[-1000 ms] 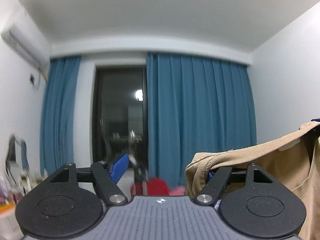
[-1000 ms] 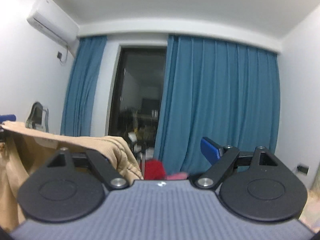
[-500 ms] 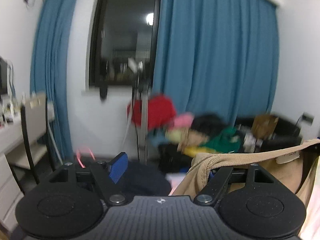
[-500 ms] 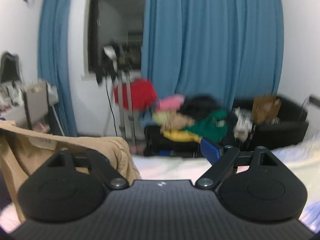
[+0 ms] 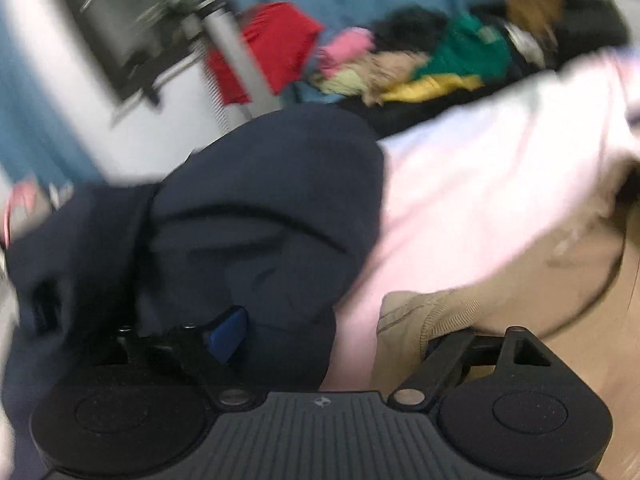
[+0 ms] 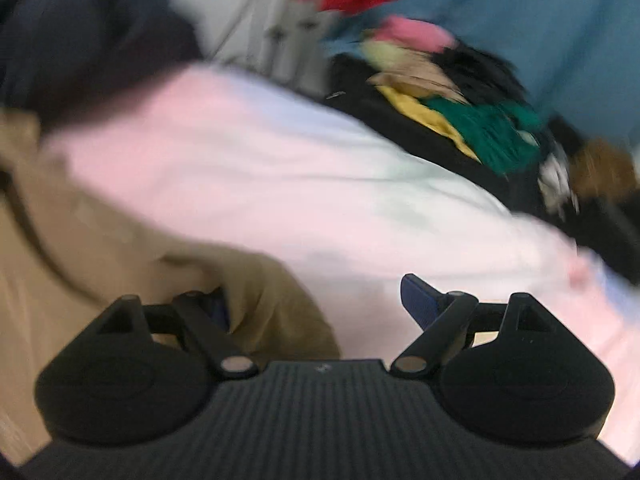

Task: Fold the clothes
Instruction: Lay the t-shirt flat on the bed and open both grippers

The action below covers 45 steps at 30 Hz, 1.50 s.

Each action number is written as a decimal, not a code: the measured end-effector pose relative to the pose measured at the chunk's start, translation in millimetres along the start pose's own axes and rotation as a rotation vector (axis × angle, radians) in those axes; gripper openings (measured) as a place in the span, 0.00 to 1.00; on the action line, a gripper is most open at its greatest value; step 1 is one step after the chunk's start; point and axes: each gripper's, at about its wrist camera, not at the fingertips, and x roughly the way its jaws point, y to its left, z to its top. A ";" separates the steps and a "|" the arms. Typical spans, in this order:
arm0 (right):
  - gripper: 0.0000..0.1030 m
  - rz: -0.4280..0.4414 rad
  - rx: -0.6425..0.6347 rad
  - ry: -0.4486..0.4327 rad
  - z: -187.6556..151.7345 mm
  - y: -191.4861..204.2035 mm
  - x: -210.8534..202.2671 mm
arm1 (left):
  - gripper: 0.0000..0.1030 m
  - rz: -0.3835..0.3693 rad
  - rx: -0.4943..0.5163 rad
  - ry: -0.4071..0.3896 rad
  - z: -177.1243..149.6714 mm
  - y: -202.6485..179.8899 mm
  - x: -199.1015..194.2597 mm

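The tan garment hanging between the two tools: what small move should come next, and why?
Probably lower the tan garment onto the pale sheet and spread it flat. It is only hooked over one finger of the left tool, whose jaws are opening, and of the right tool, not pinched.

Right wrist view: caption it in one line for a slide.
Tan garment draped over one finger of the right gripper, fingers wide apart above a pale pink sheet, a heap of colourful clothes behind.

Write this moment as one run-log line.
left gripper: jaws opening, tan garment draped over one finger, not pinched | right gripper: open, same garment | below: pink sheet
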 end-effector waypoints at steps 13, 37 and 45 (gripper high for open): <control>0.83 0.163 0.249 -0.227 -13.1 7.2 -109.0 | 0.81 -0.174 -0.070 -0.173 -23.0 -12.9 -75.3; 0.83 0.078 0.592 -0.558 -233.0 71.6 -366.3 | 0.82 -0.037 -0.619 -0.333 -252.6 -7.5 -428.4; 0.82 0.126 0.722 -0.531 -266.8 64.1 -341.6 | 0.77 -0.174 -0.838 -0.158 -275.4 17.5 -370.8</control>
